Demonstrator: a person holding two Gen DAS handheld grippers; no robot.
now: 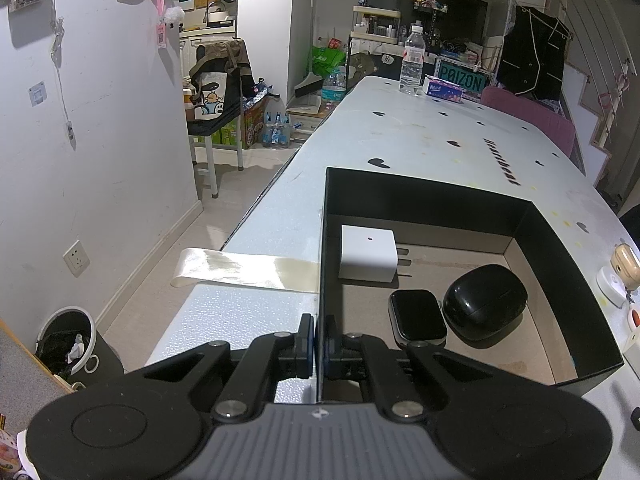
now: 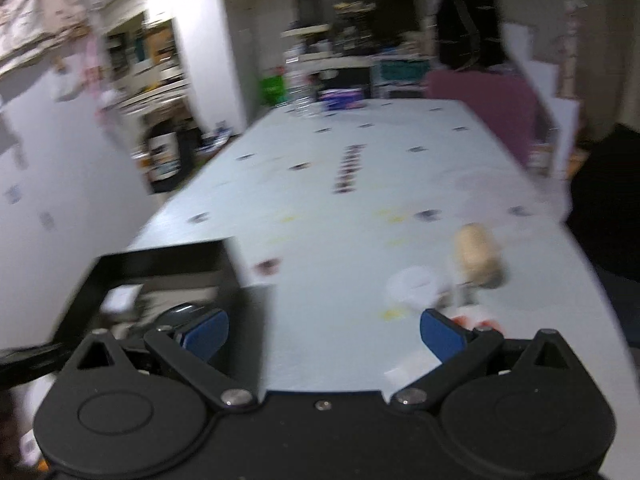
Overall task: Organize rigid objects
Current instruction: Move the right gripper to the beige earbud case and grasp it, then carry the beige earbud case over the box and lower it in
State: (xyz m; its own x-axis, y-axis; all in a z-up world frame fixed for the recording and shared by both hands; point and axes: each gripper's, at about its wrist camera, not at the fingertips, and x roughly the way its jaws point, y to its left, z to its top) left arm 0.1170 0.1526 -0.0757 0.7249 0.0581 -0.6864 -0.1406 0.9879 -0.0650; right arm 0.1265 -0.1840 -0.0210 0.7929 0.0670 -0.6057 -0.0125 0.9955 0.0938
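A black open box (image 1: 560,264) sits on the pale table (image 1: 420,136). Inside it lie a white charger (image 1: 366,254), a smartwatch (image 1: 418,314) and a black earbud case (image 1: 484,300). My left gripper (image 1: 318,346) is shut on the box's near left wall. In the blurred right wrist view my right gripper (image 2: 324,330) stands wide open over bare table, nothing between its blue pads (image 2: 440,334). The box (image 2: 160,264) lies to its left. Ahead on the right are a beige case (image 2: 478,256) and a white round disc (image 2: 414,284).
A water bottle (image 1: 412,60) and a tissue pack (image 1: 442,90) stand at the table's far end, beside a pink chair (image 1: 532,120). A strip of tape (image 1: 244,268) hangs off the table's left edge. A waste bin (image 1: 68,340) stands on the floor below.
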